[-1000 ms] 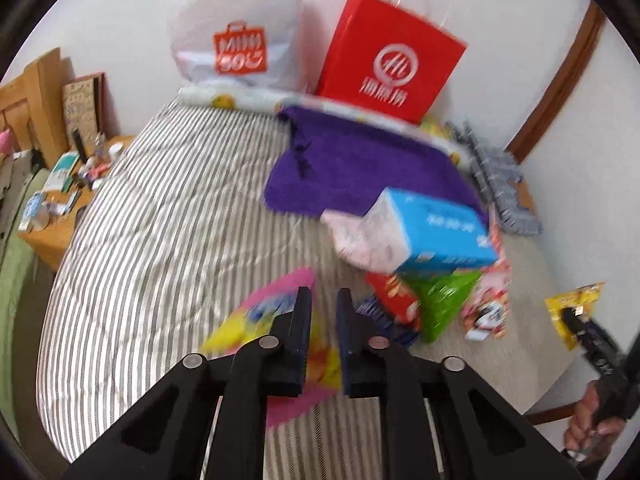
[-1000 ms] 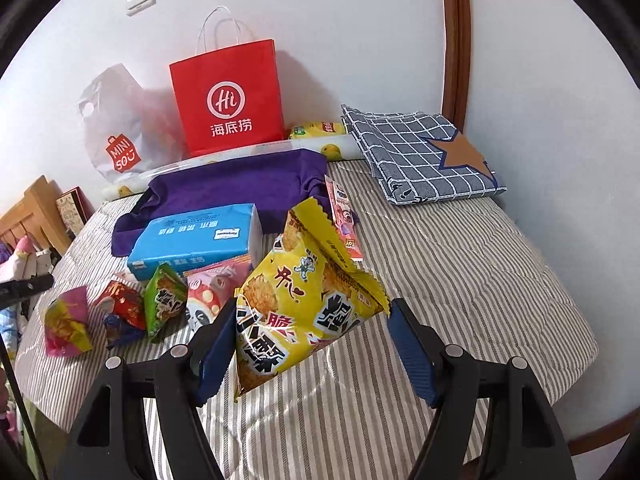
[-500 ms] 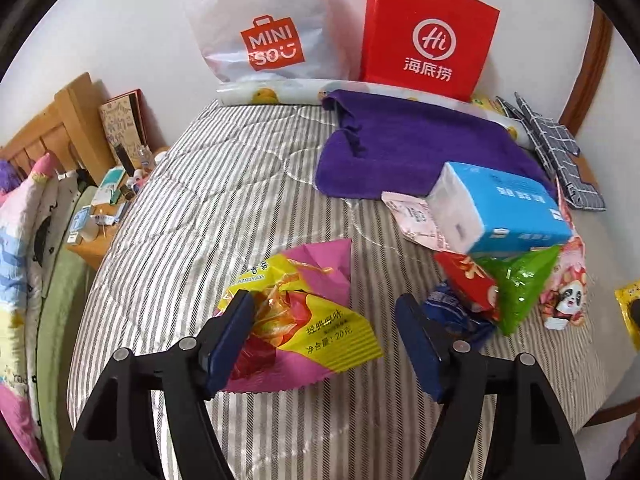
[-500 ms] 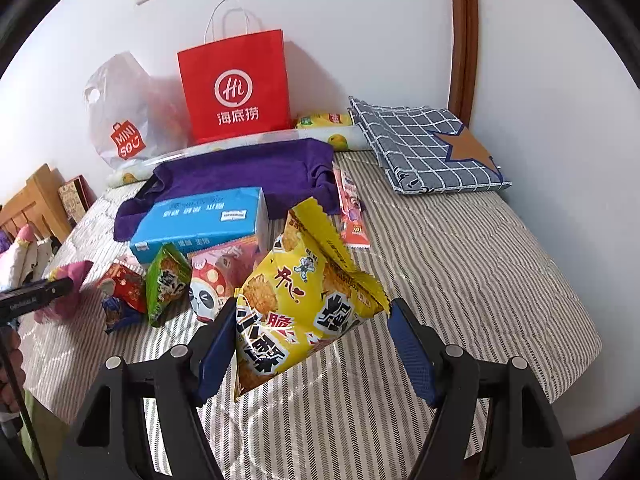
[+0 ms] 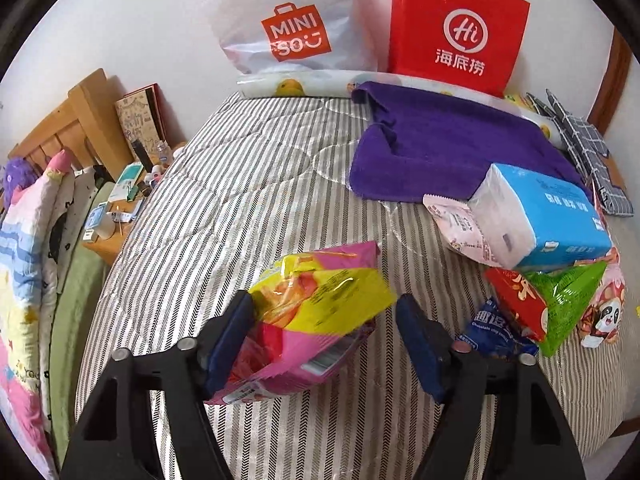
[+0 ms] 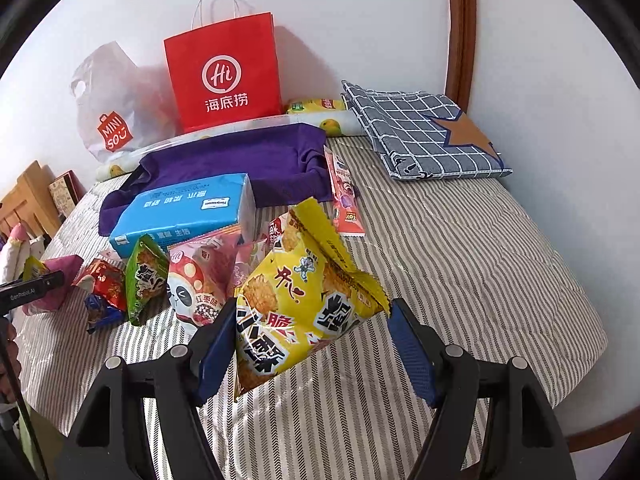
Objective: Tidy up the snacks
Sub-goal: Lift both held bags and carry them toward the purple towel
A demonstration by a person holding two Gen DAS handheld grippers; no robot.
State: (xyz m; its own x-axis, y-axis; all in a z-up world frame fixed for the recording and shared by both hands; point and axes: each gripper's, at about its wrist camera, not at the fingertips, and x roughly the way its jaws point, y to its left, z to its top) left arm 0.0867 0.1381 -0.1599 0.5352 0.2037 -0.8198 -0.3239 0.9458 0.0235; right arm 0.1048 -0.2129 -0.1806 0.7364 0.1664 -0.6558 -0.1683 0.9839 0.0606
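In the left wrist view my left gripper (image 5: 324, 344) is open, jaws wide on either side of a pink and yellow snack bag (image 5: 316, 312) that touches the left pad; whether it lies on the striped bed (image 5: 224, 216) or is lifted I cannot tell. In the right wrist view my right gripper (image 6: 312, 344) is open around a yellow snack bag (image 6: 304, 300) that stands between the pads on the bed. A pile of snacks lies between them: red bag (image 5: 516, 300), green bag (image 5: 568, 304), dark blue bag (image 5: 492, 332), panda bag (image 6: 200, 280).
A blue tissue pack (image 5: 548, 216) rests on the snack pile. A purple towel (image 5: 448, 140) lies behind it. A red paper bag (image 5: 456, 28) and a white plastic bag (image 5: 292, 28) stand against the wall. A checked cloth (image 6: 420, 132) lies at far right. A cluttered bedside table (image 5: 120, 212) stands left.
My left gripper went from shut to wide open and now has the pink and yellow bag between its jaws. My right gripper and the yellow bag stayed nearly still.
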